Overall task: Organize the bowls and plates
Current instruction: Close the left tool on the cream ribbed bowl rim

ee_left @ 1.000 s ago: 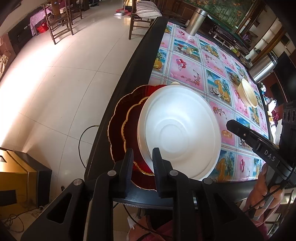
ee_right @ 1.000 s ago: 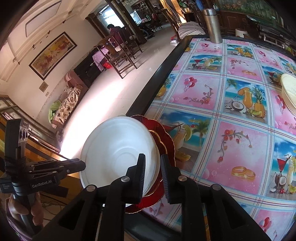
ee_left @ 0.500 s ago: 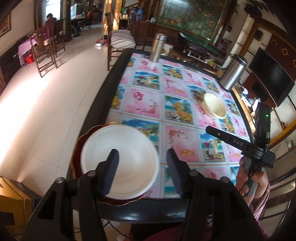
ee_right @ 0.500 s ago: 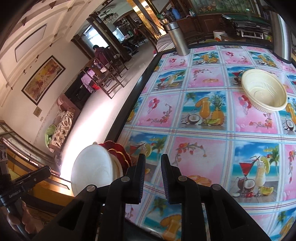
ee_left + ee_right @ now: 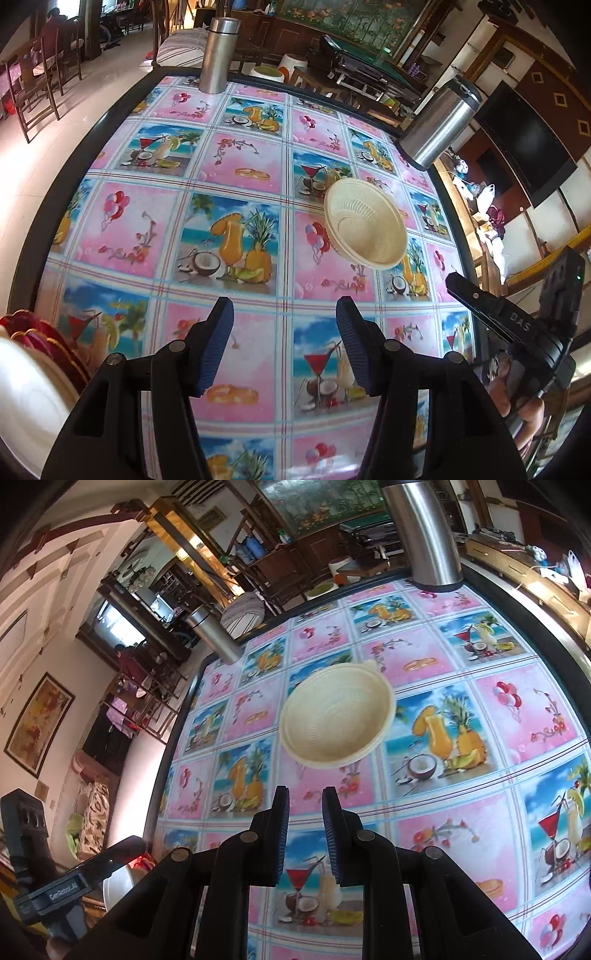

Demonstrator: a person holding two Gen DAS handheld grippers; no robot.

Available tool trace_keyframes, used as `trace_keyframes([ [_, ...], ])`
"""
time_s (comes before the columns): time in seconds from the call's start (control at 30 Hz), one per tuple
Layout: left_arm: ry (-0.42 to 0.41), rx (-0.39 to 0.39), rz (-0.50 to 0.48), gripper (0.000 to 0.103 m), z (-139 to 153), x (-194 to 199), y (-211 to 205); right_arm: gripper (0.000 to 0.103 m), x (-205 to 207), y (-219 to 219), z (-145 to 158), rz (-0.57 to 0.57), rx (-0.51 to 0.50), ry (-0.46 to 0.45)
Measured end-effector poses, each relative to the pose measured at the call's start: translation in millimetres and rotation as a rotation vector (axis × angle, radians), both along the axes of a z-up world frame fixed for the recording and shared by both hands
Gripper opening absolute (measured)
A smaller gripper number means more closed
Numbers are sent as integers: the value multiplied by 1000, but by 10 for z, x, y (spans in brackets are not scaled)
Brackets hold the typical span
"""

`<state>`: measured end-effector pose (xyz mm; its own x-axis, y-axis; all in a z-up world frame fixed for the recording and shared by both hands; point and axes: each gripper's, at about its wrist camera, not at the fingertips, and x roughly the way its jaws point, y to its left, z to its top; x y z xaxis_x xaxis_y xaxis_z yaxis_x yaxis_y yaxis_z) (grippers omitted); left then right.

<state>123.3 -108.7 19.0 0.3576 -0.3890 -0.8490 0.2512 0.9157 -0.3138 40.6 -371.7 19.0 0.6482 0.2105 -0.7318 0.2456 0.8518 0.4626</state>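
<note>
Living-room-slash-dining setup all around, wooden chairs (image 5: 37, 92) on a pale tile floor off to the left, and the counter (image 5: 110, 122) itself has a loud pink and blue tablecloth (image 5: 236, 158) with cocktails, pineapples and balloons printed in squares.

Far left at the near edge of the counter sits the stack: a white plate (image 5: 26, 406) on top of dark red plates (image 5: 44, 339) with gold scalloped rims, only partly in frame in the left wrist view. In the right wrist view just a sliver of white shows low on the left.

Moving right, the left gripper (image 5: 284, 343) hangs over bare tablecloth with its jaws about halfway apart and nothing between them. One steel flask (image 5: 219, 55) stands at the far edge behind it.

Further right is the cream plastic basket bowl (image 5: 365, 225), alone and upright on the cloth, well apart from the plate stack. The right gripper (image 5: 304, 834) is aimed at it from the near side, jaws nearly together with a narrow gap, holding nothing, not touching the bowl.

Past the bowl at the right edge stands a bigger steel thermos (image 5: 439, 125). Beyond the counter there's a dark TV (image 5: 524, 144) on the wall.
</note>
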Motion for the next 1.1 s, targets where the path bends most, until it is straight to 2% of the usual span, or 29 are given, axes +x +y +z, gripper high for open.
trace_keyframes([
  [0.13, 52, -19, 13, 57, -182, 312, -271, 25, 237, -380, -96, -37, 52, 27],
  [0.27, 85, -24, -1, 56, -309, 566, -520, 25, 550, -574, -211, -37, 95, 64],
  [0.47, 138, -14, -32, 56, -450, 871, -801, 28, 960, -739, -295, -44, 60, 113],
  [0.53, 150, -2, -48, 56, -481, 940, -871, 31, 1001, -796, -363, -53, 46, 119],
  [0.63, 167, -4, -53, 56, -525, 1041, -938, 31, 1052, -900, -525, -41, 99, 153],
  [1.1, 230, 23, -44, 56, -782, 1232, -1186, 31, 1101, -1087, -796, -62, 200, 185],
])
